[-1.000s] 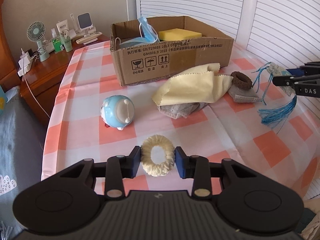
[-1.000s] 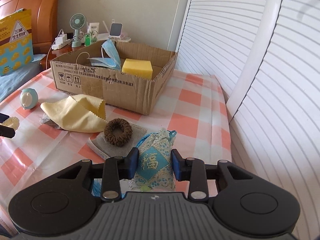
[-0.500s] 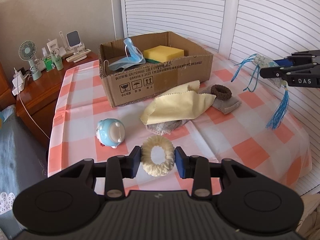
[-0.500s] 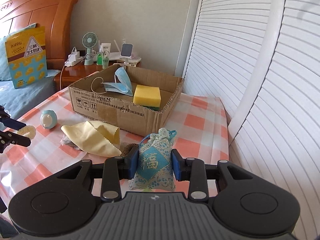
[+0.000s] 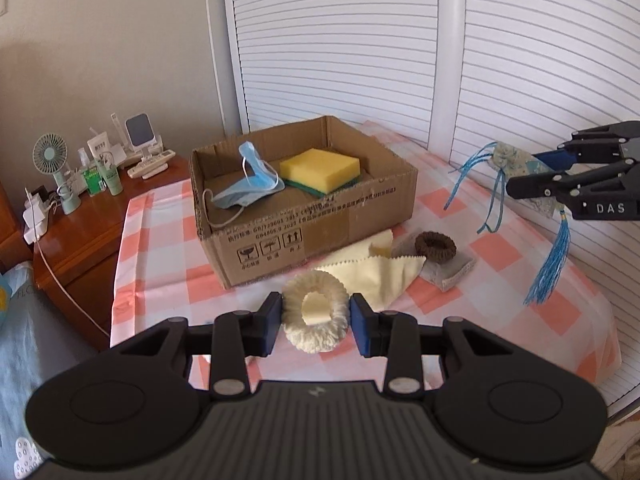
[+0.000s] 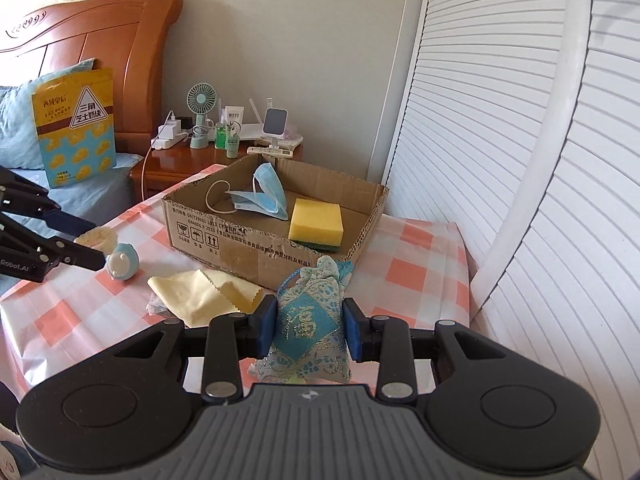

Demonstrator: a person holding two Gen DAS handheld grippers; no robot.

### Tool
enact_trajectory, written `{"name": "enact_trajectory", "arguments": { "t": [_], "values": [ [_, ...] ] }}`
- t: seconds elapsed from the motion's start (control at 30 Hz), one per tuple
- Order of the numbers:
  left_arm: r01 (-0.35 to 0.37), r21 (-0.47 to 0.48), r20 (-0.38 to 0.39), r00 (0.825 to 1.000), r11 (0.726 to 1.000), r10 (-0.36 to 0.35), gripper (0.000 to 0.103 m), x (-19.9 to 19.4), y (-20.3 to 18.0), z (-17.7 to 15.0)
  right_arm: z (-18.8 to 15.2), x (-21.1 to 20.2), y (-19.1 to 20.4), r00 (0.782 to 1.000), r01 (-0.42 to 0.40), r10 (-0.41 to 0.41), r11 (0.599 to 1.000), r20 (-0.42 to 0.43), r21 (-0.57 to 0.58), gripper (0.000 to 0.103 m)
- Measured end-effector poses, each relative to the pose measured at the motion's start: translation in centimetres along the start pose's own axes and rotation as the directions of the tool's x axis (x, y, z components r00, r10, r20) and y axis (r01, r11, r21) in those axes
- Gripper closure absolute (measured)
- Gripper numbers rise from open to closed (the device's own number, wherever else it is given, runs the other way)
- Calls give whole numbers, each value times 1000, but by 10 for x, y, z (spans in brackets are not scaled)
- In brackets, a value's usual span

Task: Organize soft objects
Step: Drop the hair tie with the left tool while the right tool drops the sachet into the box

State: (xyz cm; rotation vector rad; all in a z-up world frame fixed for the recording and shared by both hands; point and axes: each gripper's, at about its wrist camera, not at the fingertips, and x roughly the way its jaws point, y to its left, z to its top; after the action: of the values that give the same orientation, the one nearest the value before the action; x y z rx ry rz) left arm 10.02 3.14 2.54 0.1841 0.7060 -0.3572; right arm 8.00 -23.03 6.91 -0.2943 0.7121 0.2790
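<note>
My left gripper is shut on a cream fluffy scrunchie and holds it in the air in front of the cardboard box. My right gripper is shut on a blue embroidered sachet with a blue tassel, held high to the right of the box. The box holds a blue face mask and a yellow sponge. On the checked tablecloth lie a yellow cloth, a brown scrunchie on a grey cloth, and a blue round toy.
A wooden nightstand left of the table carries a small fan, bottles and a charger. White louvred doors stand behind and to the right. A bed with a wooden headboard is on the far left.
Both grippers have risen well above the table with their objects. The left one has moved toward the box; the blue toy has dropped out of its view.
</note>
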Motion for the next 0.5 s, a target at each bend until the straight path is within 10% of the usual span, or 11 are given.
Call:
{"name": "enact_trajectory", "arguments": {
  "t": [0.4, 0.5],
  "values": [
    [-41, 53, 80, 996, 998, 36, 68, 62, 17, 99, 35, 22, -6, 999, -19, 19, 1000, 46, -13, 64],
    [-58, 27, 68, 996, 998, 56, 48, 88, 27, 117, 43, 26, -8, 998, -17, 18, 1000, 58, -18, 64]
  ]
}}
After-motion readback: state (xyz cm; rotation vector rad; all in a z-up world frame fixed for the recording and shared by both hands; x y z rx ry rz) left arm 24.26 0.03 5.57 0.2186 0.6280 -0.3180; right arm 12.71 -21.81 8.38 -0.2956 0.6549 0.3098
